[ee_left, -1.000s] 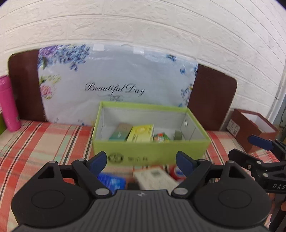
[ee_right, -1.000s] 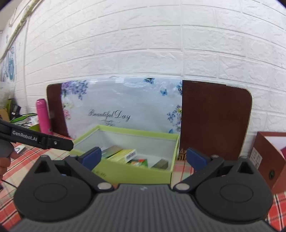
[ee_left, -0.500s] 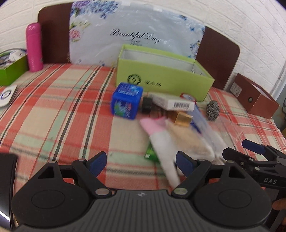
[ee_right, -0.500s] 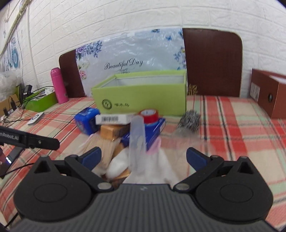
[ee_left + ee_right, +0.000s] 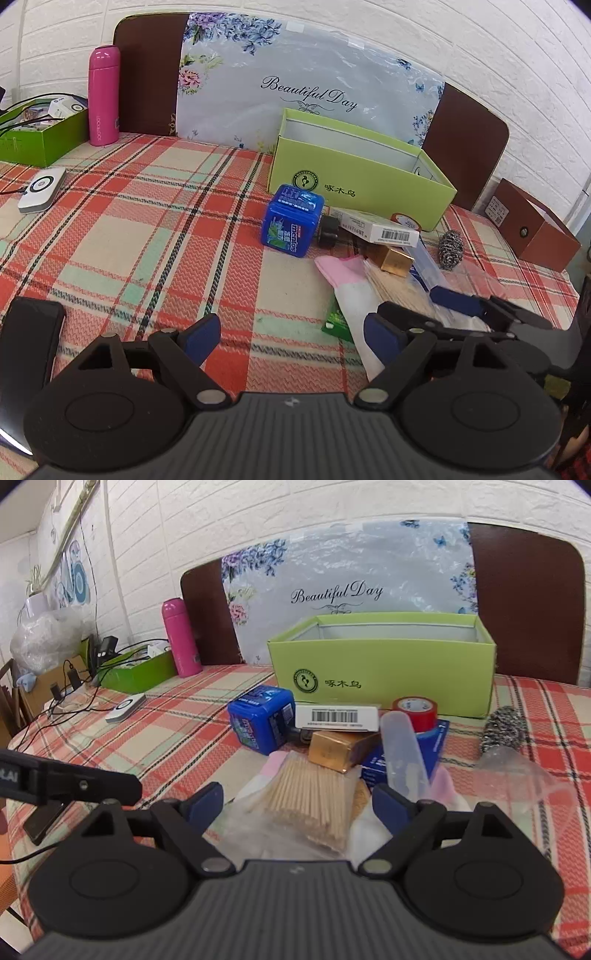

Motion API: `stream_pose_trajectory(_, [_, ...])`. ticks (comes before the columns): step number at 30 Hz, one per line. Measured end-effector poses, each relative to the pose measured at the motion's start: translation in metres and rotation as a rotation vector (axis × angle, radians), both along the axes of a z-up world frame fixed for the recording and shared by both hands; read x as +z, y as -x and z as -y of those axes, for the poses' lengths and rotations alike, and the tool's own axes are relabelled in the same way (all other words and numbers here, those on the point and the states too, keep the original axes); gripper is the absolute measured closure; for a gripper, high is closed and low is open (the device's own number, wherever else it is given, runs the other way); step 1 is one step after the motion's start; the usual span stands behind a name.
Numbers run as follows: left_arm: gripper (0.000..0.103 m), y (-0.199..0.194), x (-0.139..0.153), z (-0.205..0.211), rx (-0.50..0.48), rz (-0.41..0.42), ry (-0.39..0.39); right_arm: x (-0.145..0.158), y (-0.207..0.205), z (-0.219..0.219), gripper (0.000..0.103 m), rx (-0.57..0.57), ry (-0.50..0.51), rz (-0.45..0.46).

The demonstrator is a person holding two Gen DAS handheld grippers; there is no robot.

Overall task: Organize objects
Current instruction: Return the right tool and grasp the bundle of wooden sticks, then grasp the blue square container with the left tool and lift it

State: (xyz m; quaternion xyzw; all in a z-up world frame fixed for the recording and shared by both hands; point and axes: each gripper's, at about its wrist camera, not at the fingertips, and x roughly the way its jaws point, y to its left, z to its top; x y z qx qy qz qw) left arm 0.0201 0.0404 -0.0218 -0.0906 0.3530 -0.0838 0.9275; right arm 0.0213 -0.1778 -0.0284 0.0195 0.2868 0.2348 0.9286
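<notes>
A lime green box (image 5: 364, 173) (image 5: 384, 672) stands open at the back of the plaid table. In front of it lies a pile: a blue Mentos cube (image 5: 291, 225) (image 5: 260, 720), a white barcoded box (image 5: 376, 229) (image 5: 336, 718), a gold box (image 5: 332, 751), red tape (image 5: 415, 709), a clear tube (image 5: 400, 757), a bag of wooden sticks (image 5: 314, 801), a steel scourer (image 5: 504, 731) and a pink and white cloth (image 5: 351, 288). My left gripper (image 5: 291, 338) is open and empty, low over the table left of the pile. My right gripper (image 5: 297, 803) is open and empty over the sticks.
A pink bottle (image 5: 103, 96) and a dark green box (image 5: 40, 134) with cables stand at the far left. A white round-buttoned device (image 5: 42, 188) lies on the cloth. A brown box (image 5: 532, 229) sits at the right. A dark phone (image 5: 26, 354) lies by my left gripper.
Both grippers have pulled back from the green box and dropped lower. The pile in front of the box has come into view. The right gripper now sits over the sticks.
</notes>
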Motion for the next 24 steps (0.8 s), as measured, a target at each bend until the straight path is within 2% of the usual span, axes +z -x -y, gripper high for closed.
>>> stream_pose_trajectory(1, [0.015, -0.005, -0.001, 0.000, 0.003, 0.006, -0.005, -0.002, -0.002, -0.001, 0.027, -0.001, 0.000, -0.009])
stream_pose_trajectory(2, [0.015, -0.011, -0.001, 0.001, 0.010, 0.011, -0.009, -0.003, -0.002, -0.002, 0.051, -0.007, -0.003, -0.016])
stream_pose_trajectory(3, [0.015, -0.016, -0.001, 0.002, 0.017, 0.019, -0.011, -0.004, -0.002, -0.001, 0.064, -0.025, -0.008, -0.016])
stream_pose_trajectory(4, [0.015, -0.024, -0.001, 0.003, 0.022, 0.031, -0.014, -0.003, 0.000, 0.002, 0.067, -0.030, -0.018, -0.013])
stream_pose_trajectory(6, [0.015, -0.041, -0.001, 0.006, 0.020, 0.048, -0.018, 0.002, 0.005, 0.006, 0.086, -0.036, -0.033, 0.004])
stream_pose_trajectory(10, [0.015, -0.084, 0.000, 0.017, 0.022, 0.078, -0.031, 0.015, 0.017, 0.019, 0.094, -0.040, -0.050, 0.055])
stream_pose_trajectory(15, [0.015, -0.132, -0.015, 0.033, -0.018, 0.045, -0.083, 0.020, 0.025, 0.030, 0.094, -0.058, -0.053, 0.055])
stream_pose_trajectory(17, [0.015, -0.143, -0.021, 0.035, -0.004, 0.026, -0.117, 0.018, 0.025, 0.030, 0.090, -0.051, -0.052, 0.050])
stream_pose_trajectory(18, [0.018, -0.147, -0.024, 0.034, 0.000, 0.022, -0.122, 0.017, 0.025, 0.029, 0.074, -0.046, -0.050, 0.043])
stream_pose_trajectory(19, [0.021, -0.150, -0.027, 0.032, 0.000, 0.016, -0.120, 0.015, 0.024, 0.027, 0.063, -0.042, -0.046, 0.037])
stream_pose_trajectory(20, [0.032, -0.152, -0.028, 0.029, -0.005, 0.009, -0.108, 0.013, 0.023, 0.024, 0.044, -0.037, -0.038, 0.033])
stream_pose_trajectory(21, [0.041, -0.153, -0.030, 0.026, -0.020, 0.001, -0.082, 0.011, 0.023, 0.019, 0.041, -0.031, -0.027, 0.033])
stream_pose_trajectory(24, [0.041, -0.143, -0.030, 0.019, -0.018, -0.011, -0.039, 0.003, 0.016, 0.007, 0.041, -0.020, 0.004, 0.006])
